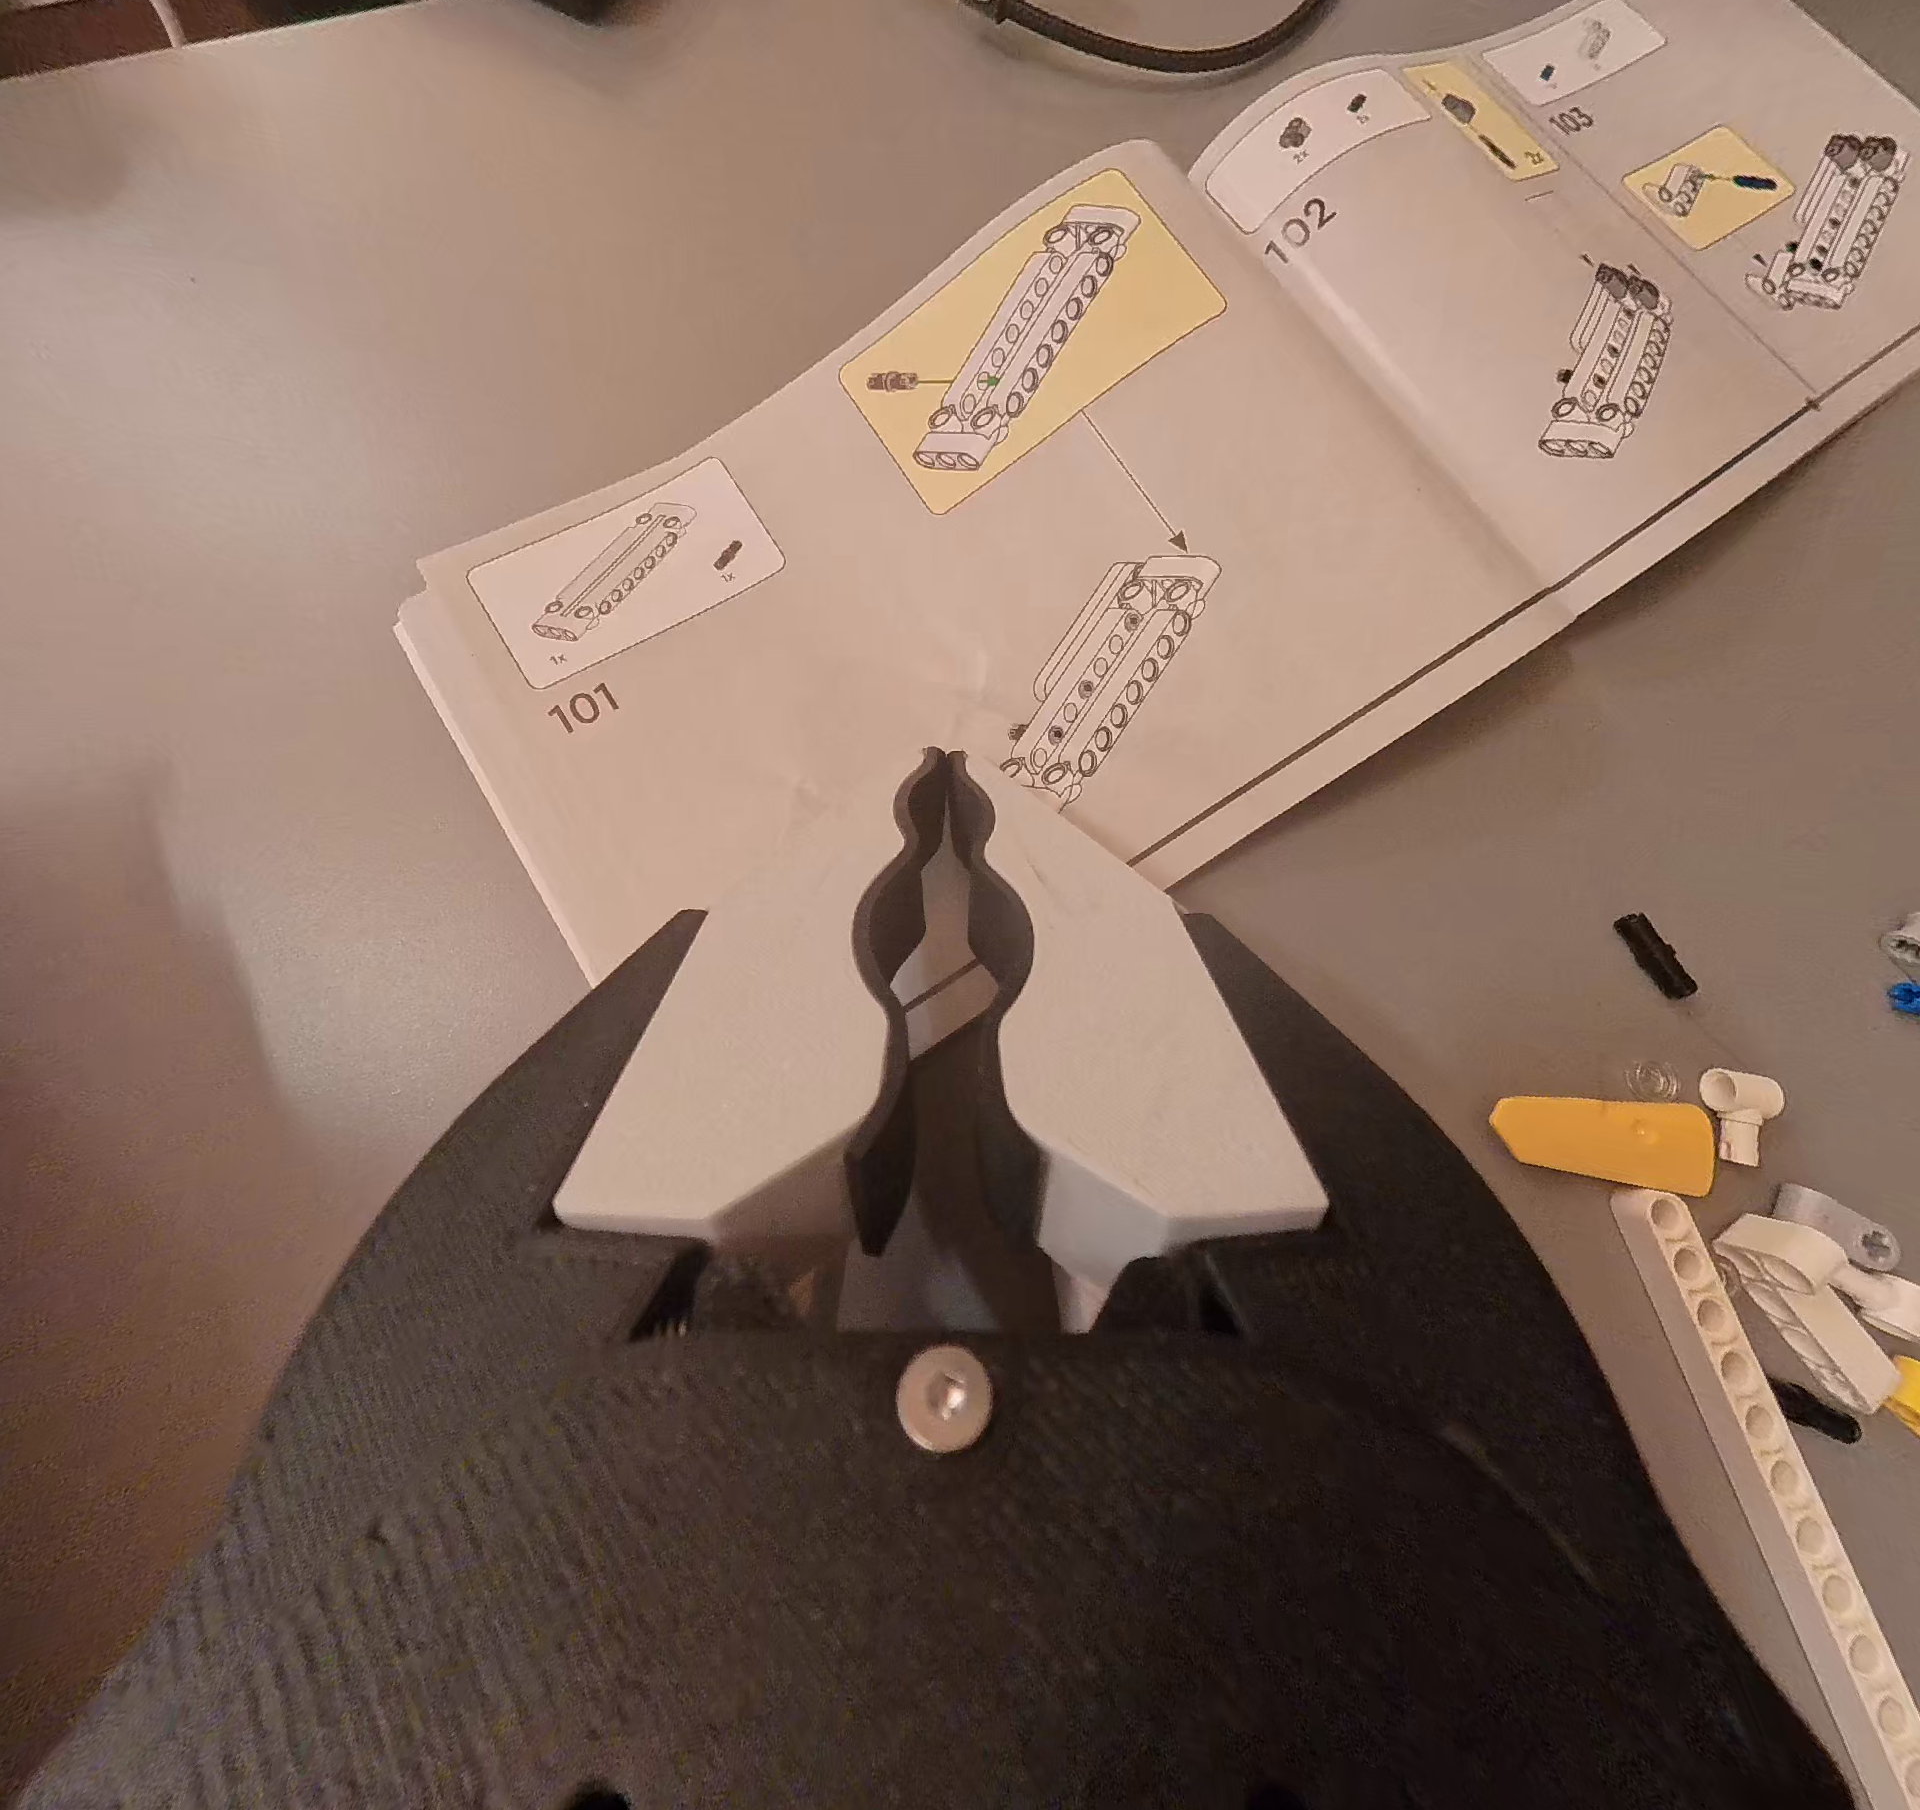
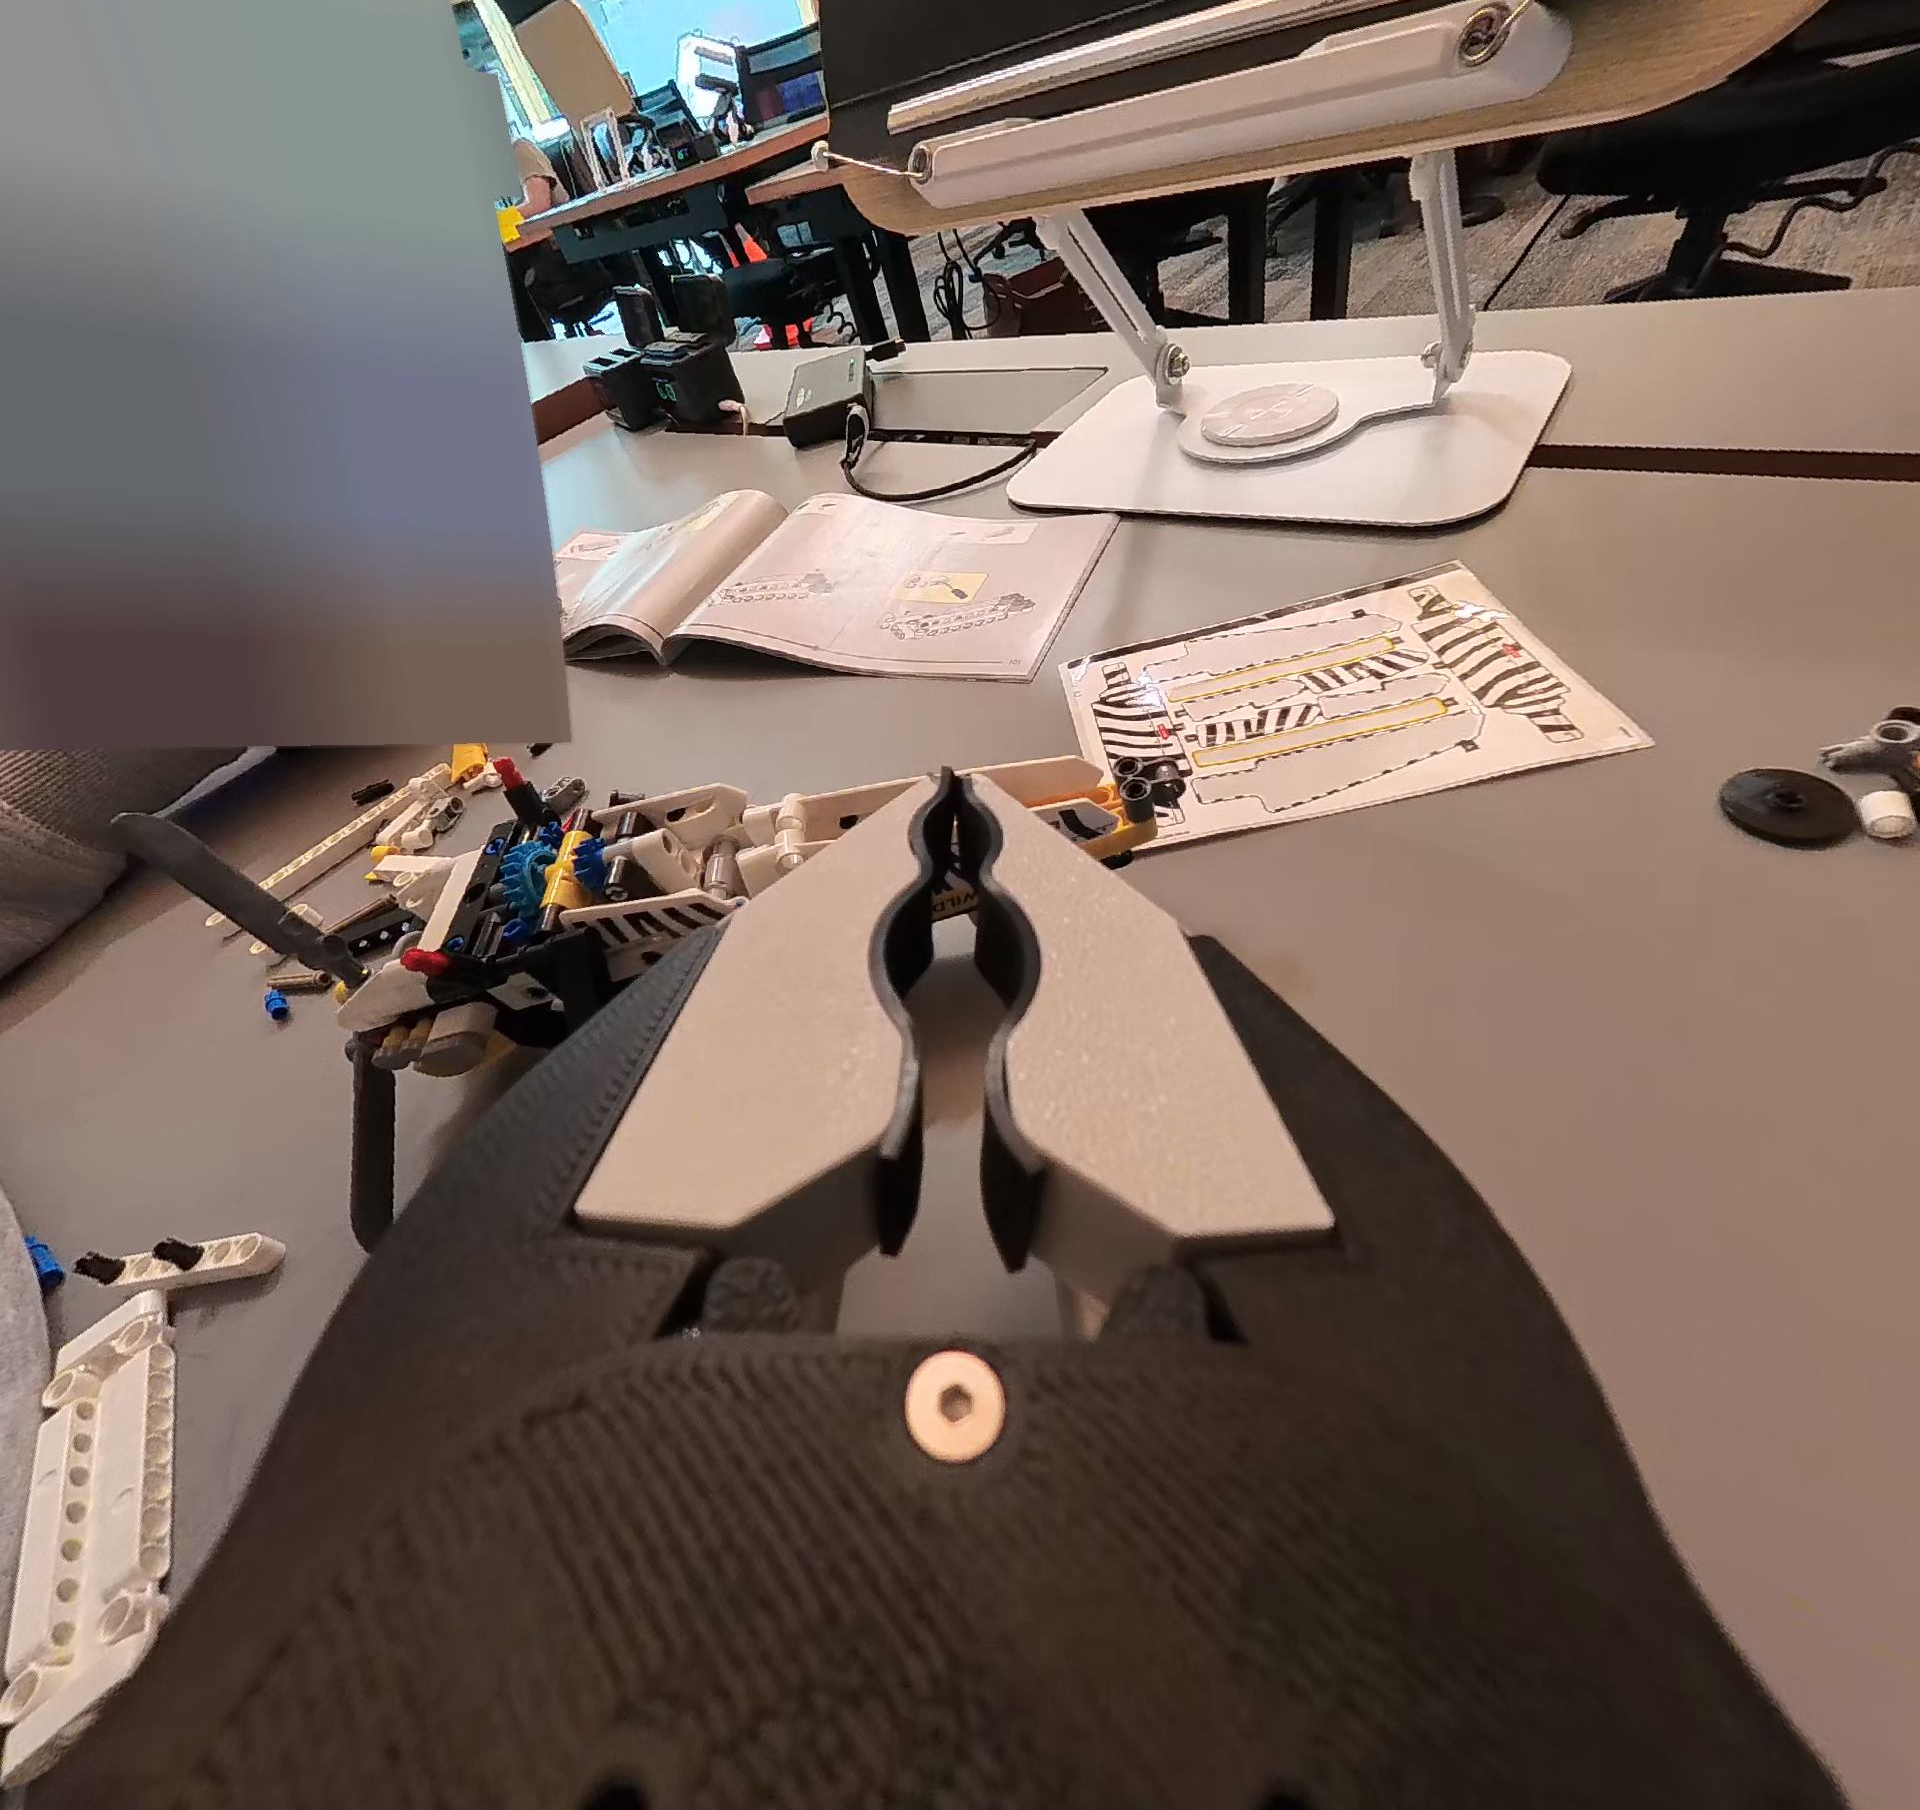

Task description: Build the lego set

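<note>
Lego model [image 2: 582, 887], partly built in white, black and yellow, lies on the grey counter [image 2: 1455, 1033] just left of the right tool [image 2: 948, 781], whose tips meet with nothing between them. Left tool [image 1: 943, 754] is likewise closed and empty, its tips over the lower edge of the open booklet [image 1: 935, 534]. To its right loose parts are scattered: a black pin [image 1: 1654, 956], a yellow panel [image 1: 1605, 1142] and a long white beam [image 1: 1766, 1448]. A sticker sheet [image 2: 1351, 700] lies right of the model, near a laptop stand [image 2: 1299, 451].
</note>
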